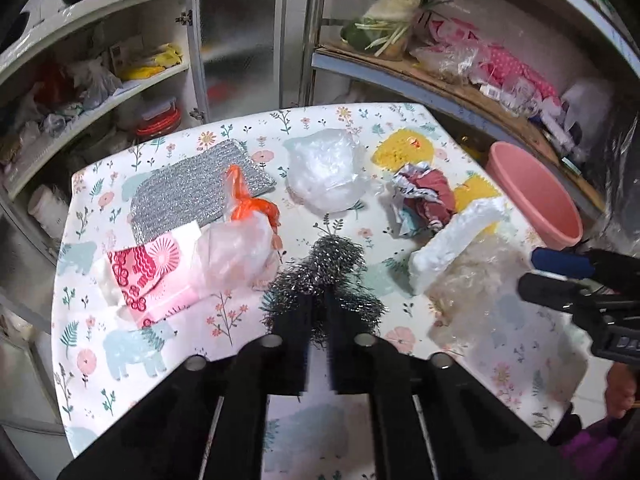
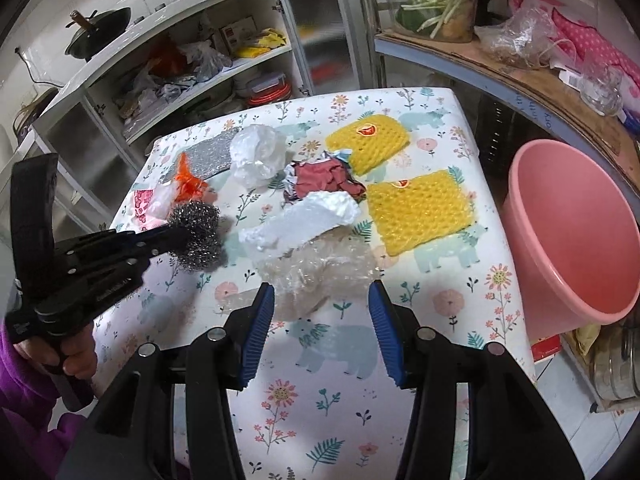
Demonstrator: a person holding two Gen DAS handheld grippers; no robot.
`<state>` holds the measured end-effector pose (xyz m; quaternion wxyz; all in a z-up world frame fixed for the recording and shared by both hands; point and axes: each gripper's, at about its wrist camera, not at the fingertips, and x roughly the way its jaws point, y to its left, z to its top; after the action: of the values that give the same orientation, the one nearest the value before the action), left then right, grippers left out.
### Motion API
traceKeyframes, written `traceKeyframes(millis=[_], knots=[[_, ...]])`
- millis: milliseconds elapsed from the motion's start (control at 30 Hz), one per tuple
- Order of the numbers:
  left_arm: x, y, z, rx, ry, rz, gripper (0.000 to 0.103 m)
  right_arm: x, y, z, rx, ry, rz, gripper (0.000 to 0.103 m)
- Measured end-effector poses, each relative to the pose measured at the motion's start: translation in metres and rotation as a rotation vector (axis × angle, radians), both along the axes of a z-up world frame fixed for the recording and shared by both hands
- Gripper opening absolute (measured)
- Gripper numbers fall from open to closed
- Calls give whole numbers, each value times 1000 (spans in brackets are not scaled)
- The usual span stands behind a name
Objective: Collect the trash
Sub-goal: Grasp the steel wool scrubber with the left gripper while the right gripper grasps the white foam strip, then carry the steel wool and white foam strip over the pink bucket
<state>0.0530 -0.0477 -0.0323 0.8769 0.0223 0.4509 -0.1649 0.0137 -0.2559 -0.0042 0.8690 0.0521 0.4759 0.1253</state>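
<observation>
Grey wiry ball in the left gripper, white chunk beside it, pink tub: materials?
Grey wiry ball: steel-wool scourer by its look, glinting tangled metal strands. White blocky chunk: probably foam, with a matte, crumbly, torn edge. Pink round tub: likely plastic, smooth and slightly glossy.

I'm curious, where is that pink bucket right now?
The pink bucket stands off the table's right edge in the right wrist view, beside the yellow foam nets.

both wrist views close above the floral table (image 1: 100,320), facing the shelves, sharing its clutter
</observation>
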Motion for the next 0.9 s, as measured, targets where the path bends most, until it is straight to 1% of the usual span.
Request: traceKeyframes(millis=[167,267,467,600,667,700,767,900], knots=[[-10,9,12,-30,-24,-9,2,18,-1,12,-30,-35,-19,50],[-14,15,19,-57,-33,-9,2,32,1,16,-26,-45,3,50],[-19,21,27,-37,-48,40,2,54,12,3,-75,-37,47,50],[-21,24,27,-29,-47,74,2,50,18,4,-49,-44,72,49],[-21,25,26,-28,-44,81,2,47,20,5,-48,-35,81,22],[-22,25,27,-25,-44,83,2,45,20,5,-40,-31,82,17],[-23,24,28,-16,-51,84,2,41,20,8,-25,-36,79,14],[-27,23,35,-6,-77,93,2,28,20,20,1,-69,79,13]])
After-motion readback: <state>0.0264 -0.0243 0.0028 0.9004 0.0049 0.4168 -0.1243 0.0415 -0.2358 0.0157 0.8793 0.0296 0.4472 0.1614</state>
